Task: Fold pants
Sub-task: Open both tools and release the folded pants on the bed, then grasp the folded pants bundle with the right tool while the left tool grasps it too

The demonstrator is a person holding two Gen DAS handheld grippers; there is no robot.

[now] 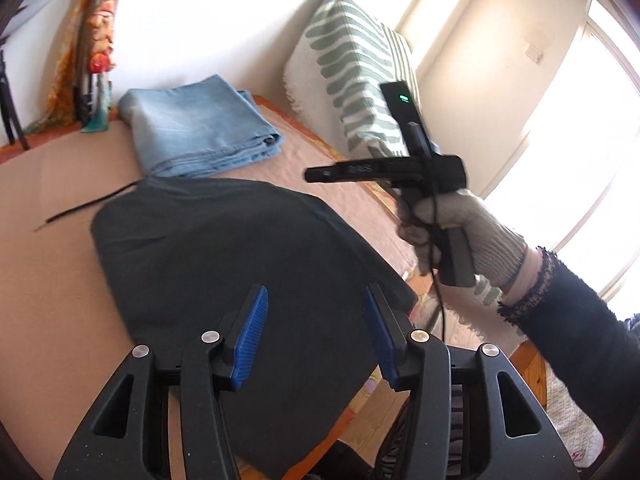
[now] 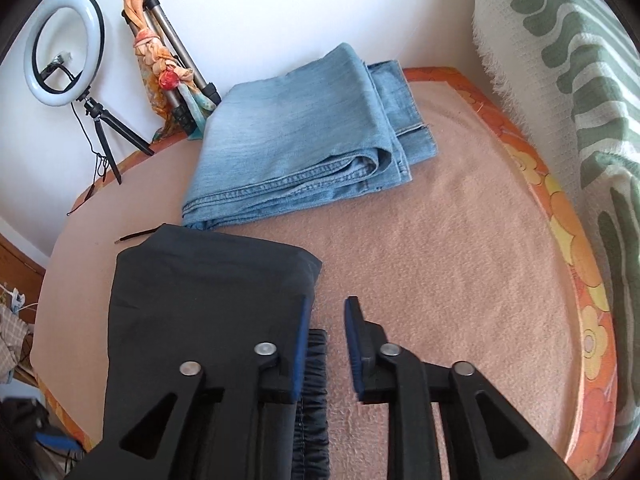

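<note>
Dark pants (image 2: pixel 208 300) lie folded on pink blanket (image 2: pixel 460 260), just in front of folded jeans (image 2: pixel 304 136). Left gripper (image 1: pixel 316 336) parted, empty, above pants. Right gripper (image 2: pixel 328 344) parted, empty, over waistband (image 2: pixel 314 392). Fabric probably light, limp, slightly slippery; grip waistband or thick folded edge.

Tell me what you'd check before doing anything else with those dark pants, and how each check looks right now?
1. Left gripper free of cloth: ok, jaws apart, nothing between them.
2. Right gripper free of cloth: ok, jaws apart; the elastic waistband lies between them, unpinched.
3. Dark pants folded flat on the pink blanket: ok, a compact stack.
4. Clear of the folded jeans: cannot tell; the edges look touching or overlapped.
5. Drawstring tucked in: not ok, it sticks out onto the blanket.
6. Fold edges aligned: cannot tell, the grippers hide the near side.
</note>
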